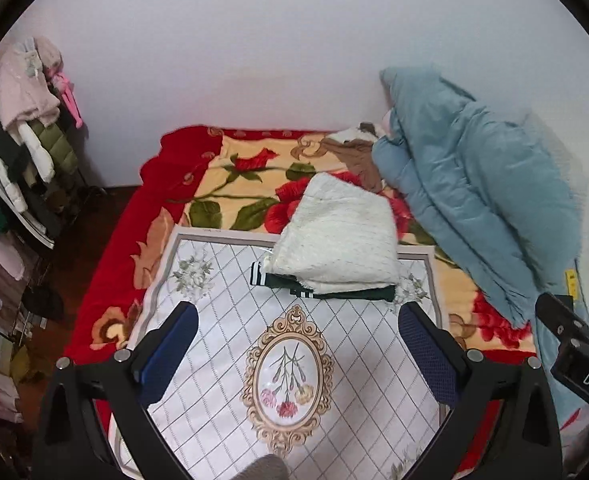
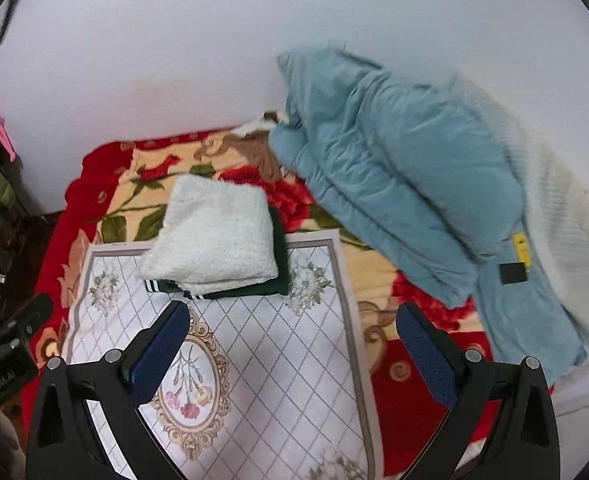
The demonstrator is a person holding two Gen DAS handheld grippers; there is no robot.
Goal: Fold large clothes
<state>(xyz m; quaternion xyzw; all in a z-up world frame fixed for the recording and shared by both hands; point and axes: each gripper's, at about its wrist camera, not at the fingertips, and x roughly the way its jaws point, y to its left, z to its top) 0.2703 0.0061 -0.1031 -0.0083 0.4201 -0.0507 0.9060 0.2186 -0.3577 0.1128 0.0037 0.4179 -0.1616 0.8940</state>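
1. My left gripper (image 1: 296, 336) and my right gripper (image 2: 290, 334) both have their jaws spread wide, with nothing between them; I judge I'm between garments.
2. The folded white knit (image 1: 336, 236) sits on a folded dark green garment (image 1: 350, 293), stacked at the far edge of the quilted mat (image 1: 222, 312), probably so the near part of the mat stays free as a folding surface.
3. The blue padded coat (image 2: 394, 184) lies heaped against the wall on the floral blanket (image 2: 394, 392) covering the bed, unfolded, to the right of the stack. I take it as the next large item.
4. Hidden: most of the green garment under the knit, and a brown-and-white piece (image 1: 354, 148) largely behind the coat. The right view is blurred, and a pale fabric at its right edge is hard to identify.
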